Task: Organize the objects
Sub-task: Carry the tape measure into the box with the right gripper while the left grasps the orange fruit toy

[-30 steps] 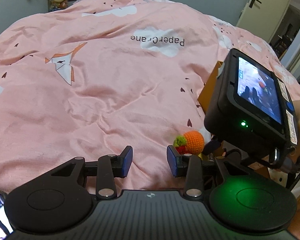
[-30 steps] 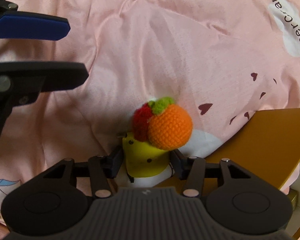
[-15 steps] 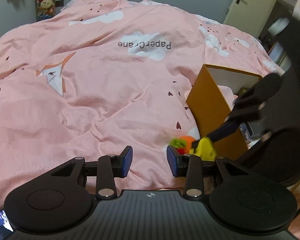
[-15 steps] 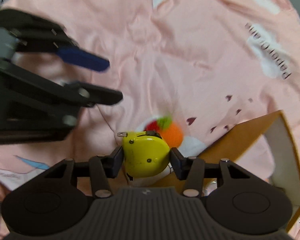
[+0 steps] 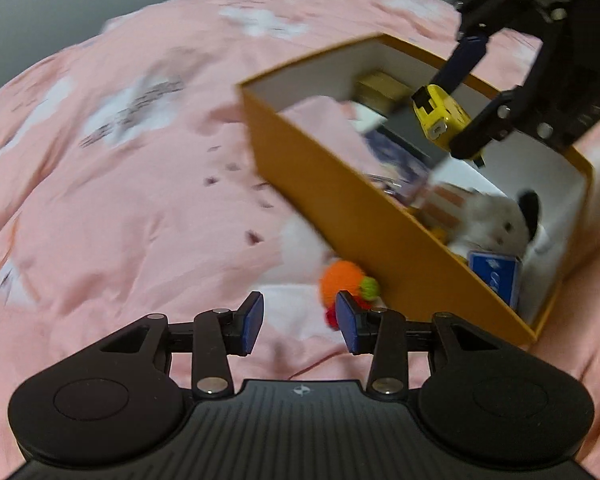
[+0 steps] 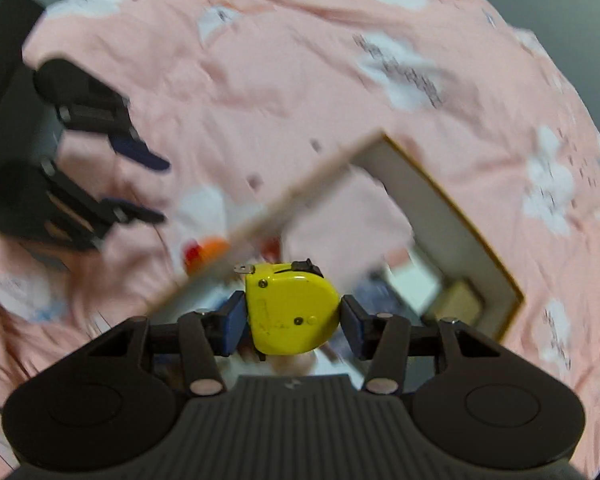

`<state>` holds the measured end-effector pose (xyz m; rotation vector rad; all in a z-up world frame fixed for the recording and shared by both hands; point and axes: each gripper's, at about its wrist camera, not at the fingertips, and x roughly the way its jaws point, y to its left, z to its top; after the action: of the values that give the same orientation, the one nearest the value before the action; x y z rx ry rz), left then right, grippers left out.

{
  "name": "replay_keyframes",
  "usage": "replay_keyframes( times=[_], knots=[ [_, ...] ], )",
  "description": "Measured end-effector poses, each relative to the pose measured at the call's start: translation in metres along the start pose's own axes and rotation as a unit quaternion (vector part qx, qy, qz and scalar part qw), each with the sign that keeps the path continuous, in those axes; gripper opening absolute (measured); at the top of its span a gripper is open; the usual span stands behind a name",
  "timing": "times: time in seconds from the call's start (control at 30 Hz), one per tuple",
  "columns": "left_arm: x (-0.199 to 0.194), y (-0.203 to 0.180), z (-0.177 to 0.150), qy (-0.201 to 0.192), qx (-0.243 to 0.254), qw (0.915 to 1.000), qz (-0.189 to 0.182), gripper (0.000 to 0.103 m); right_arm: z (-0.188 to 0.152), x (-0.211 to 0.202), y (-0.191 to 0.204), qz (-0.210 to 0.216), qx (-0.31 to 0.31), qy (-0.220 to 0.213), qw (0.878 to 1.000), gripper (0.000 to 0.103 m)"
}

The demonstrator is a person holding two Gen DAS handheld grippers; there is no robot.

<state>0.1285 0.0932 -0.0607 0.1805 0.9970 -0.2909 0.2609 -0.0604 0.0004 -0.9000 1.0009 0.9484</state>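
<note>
Showing the left wrist view first: the left hand-held gripper (image 5: pixel 299 327) stands with its jaws apart and nothing between them, having just been opening a little. The crocheted orange toy (image 5: pixel 342 283) lies on the bed's pink quilt (image 5: pixel 140 208), touching the outer wall of the orange box (image 5: pixel 380 216), just beyond the right blue pad (image 5: pixel 348 326). Inside the box lie a white plush toy (image 5: pixel 500 224), a blue card pack (image 5: pixel 494 280) and other items too blurred to name. Above the box, the right hand-held gripper (image 5: pixel 462 92) carries the yellow tape measure (image 5: pixel 440 120).

Right wrist view: the right hand-held gripper (image 6: pixel 292 322) is closed on the tape measure (image 6: pixel 290 310), one pad on each flat side of its case, over the box (image 6: pixel 460 216) opening. The case looks hard, smooth and fairly heavy for its size; a grip across the flat faces, as here, should hold best, while the curved rim would likely slip. The toy (image 6: pixel 208 252), just outside the box wall, appears soft, light and compressible, so a pinch across its round body should suffice. The left hand-held gripper (image 6: pixel 148 188) hovers on the far side of the toy from the box.
</note>
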Motion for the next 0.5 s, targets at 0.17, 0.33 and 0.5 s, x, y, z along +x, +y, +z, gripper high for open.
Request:
replay_keyframes(
  times=[0.17,0.33,0.5],
  knots=[
    [0.025,-0.011,0.008,0.024,0.091,0.995,-0.033,0.052,-0.038,0.019,-0.013,0.005,0.001,0.041,0.999,0.053],
    [0.051,-0.024,0.009,0.049,0.164,0.9839,-0.053,0.057,-0.054,0.037,-0.029,0.005,-0.012,0.073,0.997,0.053],
    [0.067,-0.027,0.011,0.058,0.199,0.9769,-0.052,0.057,-0.059,0.066,-0.034,0.008,-0.069,0.12,0.99,0.053]
  ],
)
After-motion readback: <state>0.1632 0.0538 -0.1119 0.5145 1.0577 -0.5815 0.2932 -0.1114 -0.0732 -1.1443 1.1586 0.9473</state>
